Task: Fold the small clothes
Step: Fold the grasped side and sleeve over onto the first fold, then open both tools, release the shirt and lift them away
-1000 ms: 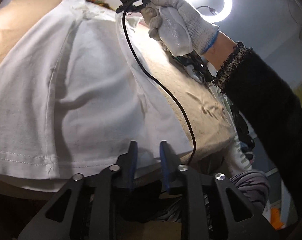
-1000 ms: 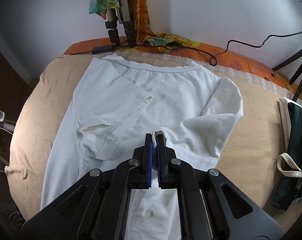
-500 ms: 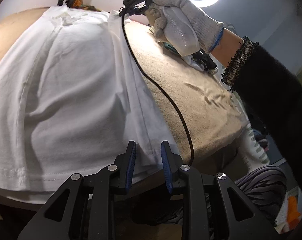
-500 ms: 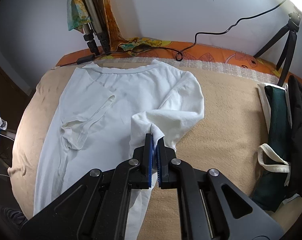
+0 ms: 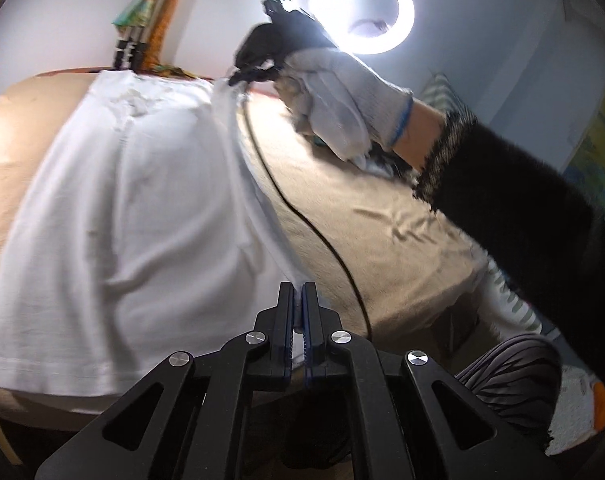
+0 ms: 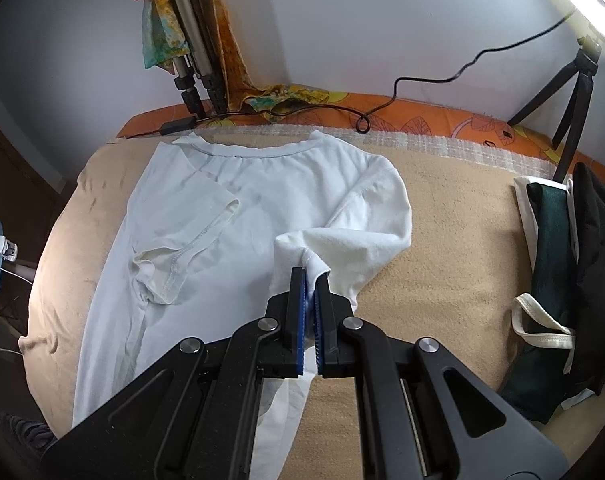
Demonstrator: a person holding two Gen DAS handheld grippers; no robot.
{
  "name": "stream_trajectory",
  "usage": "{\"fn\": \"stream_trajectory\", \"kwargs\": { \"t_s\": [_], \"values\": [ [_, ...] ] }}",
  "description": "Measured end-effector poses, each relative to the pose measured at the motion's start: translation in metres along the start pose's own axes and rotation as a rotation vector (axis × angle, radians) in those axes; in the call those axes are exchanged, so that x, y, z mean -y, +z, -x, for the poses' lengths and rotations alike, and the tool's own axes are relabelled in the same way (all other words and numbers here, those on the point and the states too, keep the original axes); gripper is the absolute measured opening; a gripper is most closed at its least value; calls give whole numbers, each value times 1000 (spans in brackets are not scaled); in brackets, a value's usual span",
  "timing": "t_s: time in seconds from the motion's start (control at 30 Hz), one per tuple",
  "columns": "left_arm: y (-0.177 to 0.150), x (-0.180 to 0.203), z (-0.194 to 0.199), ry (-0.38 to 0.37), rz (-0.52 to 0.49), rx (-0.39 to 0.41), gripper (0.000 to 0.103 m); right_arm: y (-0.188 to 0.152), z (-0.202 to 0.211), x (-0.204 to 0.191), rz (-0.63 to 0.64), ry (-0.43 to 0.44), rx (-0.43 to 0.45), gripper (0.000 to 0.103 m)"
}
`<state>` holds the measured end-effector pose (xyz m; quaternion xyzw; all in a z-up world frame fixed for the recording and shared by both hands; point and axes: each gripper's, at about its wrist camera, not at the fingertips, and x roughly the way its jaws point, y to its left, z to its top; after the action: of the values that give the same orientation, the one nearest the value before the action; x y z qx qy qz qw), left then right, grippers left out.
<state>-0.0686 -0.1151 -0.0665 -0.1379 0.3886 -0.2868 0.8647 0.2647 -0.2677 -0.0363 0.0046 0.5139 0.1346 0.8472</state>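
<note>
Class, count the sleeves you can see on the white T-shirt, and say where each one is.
2. One sleeve lies folded inward over the T-shirt. The other sleeve is lifted at its hem, pinched in the right gripper.

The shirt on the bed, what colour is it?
White shirt, plain; clearest in the right wrist view.

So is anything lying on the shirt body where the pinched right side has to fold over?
Nothing foreign does. The right tool grips the white shirt at its right side; on the body lies only the shirt's own folded-in left sleeve, towards the far side.
</note>
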Motion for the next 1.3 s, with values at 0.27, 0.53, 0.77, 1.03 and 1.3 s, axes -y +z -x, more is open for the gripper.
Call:
{"fn": "stream_trajectory", "kwargs": {
  "t_s": [0.27,0.53,0.77,1.03,1.3],
  "values": [
    [-7,-33,13,64,52,0,3,9,-28,-55,77,24,-27,5],
    [-16,-52,4,65,93,-74,3,-4,-78,-77,113,20,-95,7],
    [-5,-59,23,28,131,-30,7,-5,-22,-50,76,260,-80,48],
    [5,-63,36,45,111,49,7,5,-9,38,-144,120,11,48],
    [8,-85,35,69,159,50,7,9,-51,29,-109,113,-75,5]
  ]
}}
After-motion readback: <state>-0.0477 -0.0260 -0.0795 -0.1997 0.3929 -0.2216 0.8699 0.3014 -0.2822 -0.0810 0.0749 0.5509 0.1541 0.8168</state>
